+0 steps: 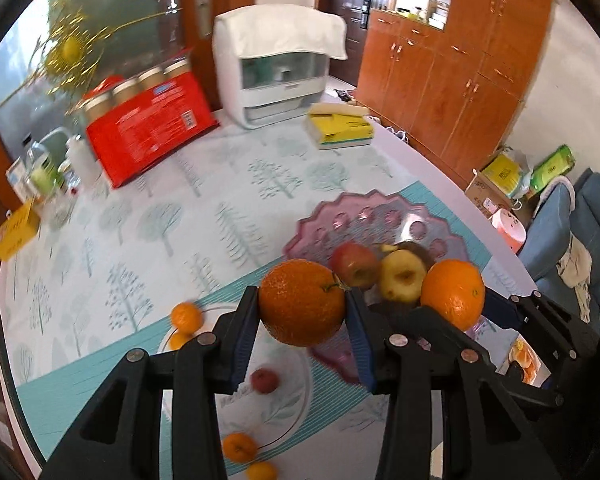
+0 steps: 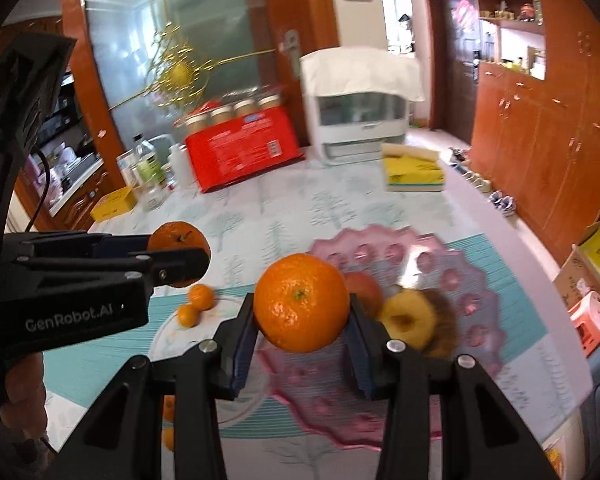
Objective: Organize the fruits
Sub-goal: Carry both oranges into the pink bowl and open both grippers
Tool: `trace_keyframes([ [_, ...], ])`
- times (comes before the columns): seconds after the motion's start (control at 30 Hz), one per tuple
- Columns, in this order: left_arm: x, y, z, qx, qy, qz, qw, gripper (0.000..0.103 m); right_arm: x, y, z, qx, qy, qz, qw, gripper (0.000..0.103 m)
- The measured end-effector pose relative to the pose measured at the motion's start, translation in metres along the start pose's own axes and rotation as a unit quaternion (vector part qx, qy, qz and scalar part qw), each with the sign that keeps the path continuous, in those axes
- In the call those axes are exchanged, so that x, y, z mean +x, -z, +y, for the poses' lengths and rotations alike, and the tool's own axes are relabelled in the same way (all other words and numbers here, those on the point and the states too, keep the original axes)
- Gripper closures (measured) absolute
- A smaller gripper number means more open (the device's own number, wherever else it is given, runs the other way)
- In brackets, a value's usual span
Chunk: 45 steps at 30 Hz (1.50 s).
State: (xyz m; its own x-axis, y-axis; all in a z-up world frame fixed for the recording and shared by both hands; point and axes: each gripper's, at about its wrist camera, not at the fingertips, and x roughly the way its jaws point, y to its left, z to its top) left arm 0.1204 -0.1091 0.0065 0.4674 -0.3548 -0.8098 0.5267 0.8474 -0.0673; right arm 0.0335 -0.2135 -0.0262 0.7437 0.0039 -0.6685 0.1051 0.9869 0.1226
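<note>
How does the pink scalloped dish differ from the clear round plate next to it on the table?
The pink scalloped plastic dish has a wavy, pointed rim and a ring of oval dimples; the clear round glass plate has a smooth rim and a faint leaf print. The dish holds apples, red and yellow; the plate holds small mandarins and one small red fruit. Both lie flat on the teal striped mat.

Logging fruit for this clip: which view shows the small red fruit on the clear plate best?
The left wrist view: the small red fruit lies in plain sight on the clear plate, just below the left gripper. The right wrist view does not show it; the right gripper covers that part.
</note>
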Motion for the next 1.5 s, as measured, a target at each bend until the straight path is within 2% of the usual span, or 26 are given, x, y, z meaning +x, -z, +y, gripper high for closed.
trace_keyframes([
  [0.27,0.039,-0.016,-0.057,0.039,-0.04,0.022,0.9982,0.062,0.001,0.008,-0.063,0.025,0.027,0.007,0.999,0.061],
  [0.5,0.077,-0.011,-0.081,0.054,-0.073,0.066,0.9937,0.062,0.021,0.02,-0.098,0.034,0.026,0.033,0.999,0.061],
  [0.97,0.118,-0.005,-0.096,0.063,-0.127,0.117,0.983,0.062,0.051,0.032,-0.115,0.017,0.006,0.07,0.997,0.06],
  [1.5,0.143,-0.004,-0.103,0.062,-0.14,0.149,0.9769,0.062,0.072,0.036,-0.122,-0.004,0.012,0.096,0.995,0.058],
])
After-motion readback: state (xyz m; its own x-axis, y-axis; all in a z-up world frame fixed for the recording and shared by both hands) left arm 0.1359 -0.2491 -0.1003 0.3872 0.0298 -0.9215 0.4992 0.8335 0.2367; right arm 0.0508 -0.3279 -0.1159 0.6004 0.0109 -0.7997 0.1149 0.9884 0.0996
